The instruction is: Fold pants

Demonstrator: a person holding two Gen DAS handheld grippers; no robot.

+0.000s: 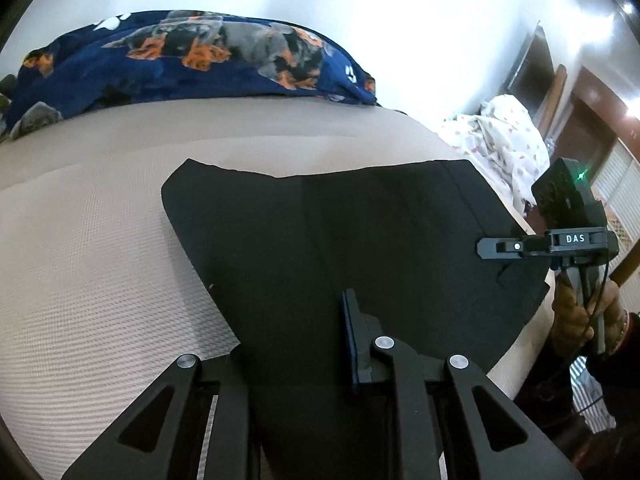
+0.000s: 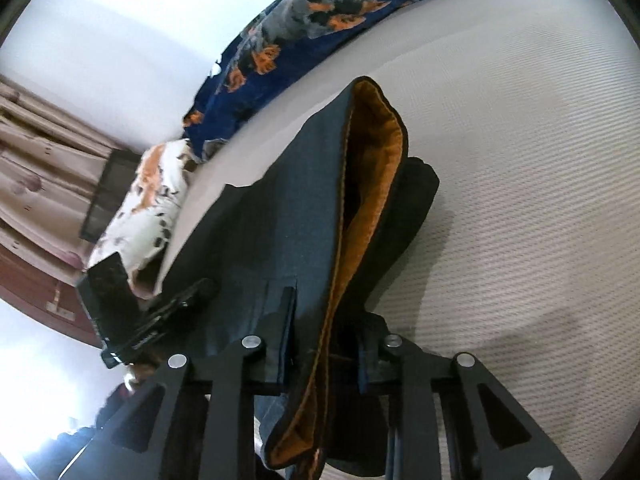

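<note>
Bed surface: beige textured mattress (image 1: 100, 240), bare to the left of the garment
Pants: black pants (image 1: 320, 220) lie on the mattress, the far part flat, the near edge lifted toward both tools
Left gripper: left gripper (image 1: 316, 344) holds the near edge; black cloth fills the gap and the jaws are closed on it
Lining: orange lining (image 2: 372, 184) shows in the right wrist view where the cloth hangs open, so layers are not yet aligned
Right gripper: right gripper (image 2: 324, 340) has its jaws nipped on the lined edge of the pants, cloth draped between and over them
Person: hand (image 1: 580, 312) on the right tool's handle
Background: blue dog-print blanket (image 1: 180, 60) and white patterned bedding (image 1: 504, 140), well clear of the work
Progress: judged mid-fold; edge gripped and raised, not yet laid over; flattening and further folds remain
</note>
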